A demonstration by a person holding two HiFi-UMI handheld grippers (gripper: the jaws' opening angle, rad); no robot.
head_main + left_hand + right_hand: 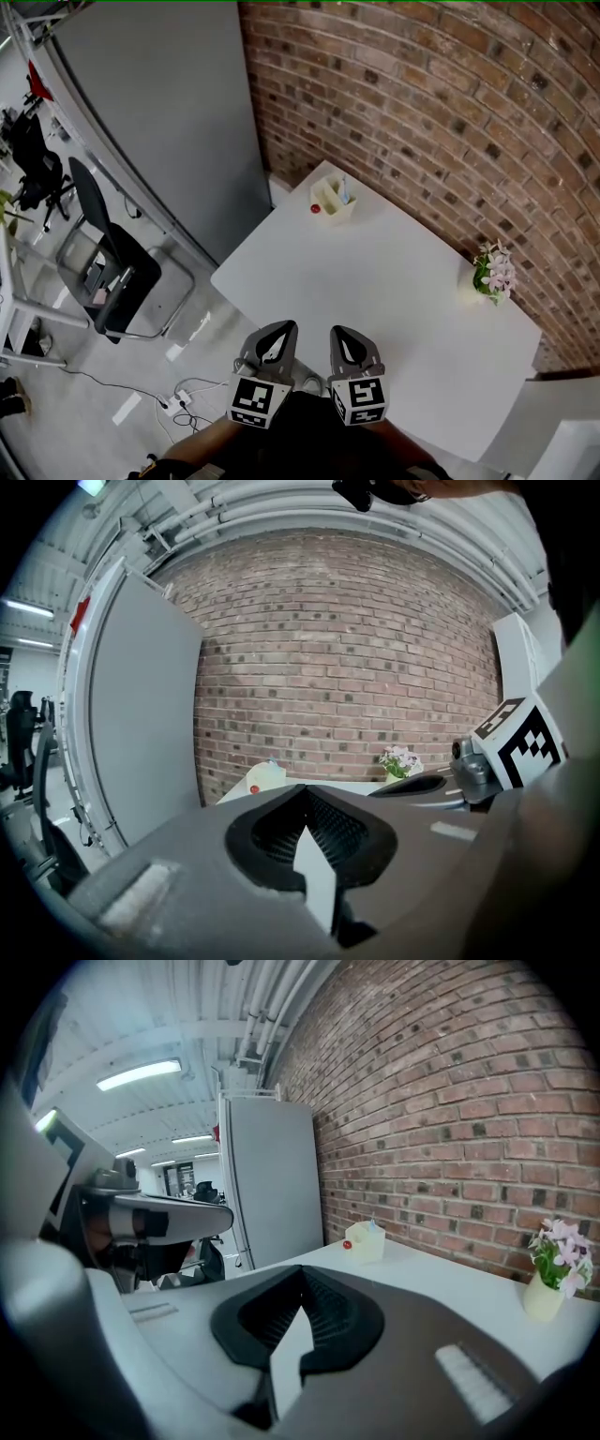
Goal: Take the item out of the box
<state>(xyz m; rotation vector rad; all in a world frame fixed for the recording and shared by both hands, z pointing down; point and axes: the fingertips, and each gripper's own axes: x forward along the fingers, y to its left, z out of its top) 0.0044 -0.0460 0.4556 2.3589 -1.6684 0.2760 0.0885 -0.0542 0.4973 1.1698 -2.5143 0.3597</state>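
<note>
Not started yet, both tongs empty

The grey left gripper (273, 339) and grey right gripper (352, 343) are both pinched shut on nothing, over the near edge of the white table (394, 281). The small cream open-top box (333, 202) sits at the far corner with the pale blue item (343, 191) inside, so I'd say the whole job's ahead.

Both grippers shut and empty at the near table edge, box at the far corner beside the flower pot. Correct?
Not beside: the head view shows the flower pot well apart from the box, off to its right. The rest holds.
</note>
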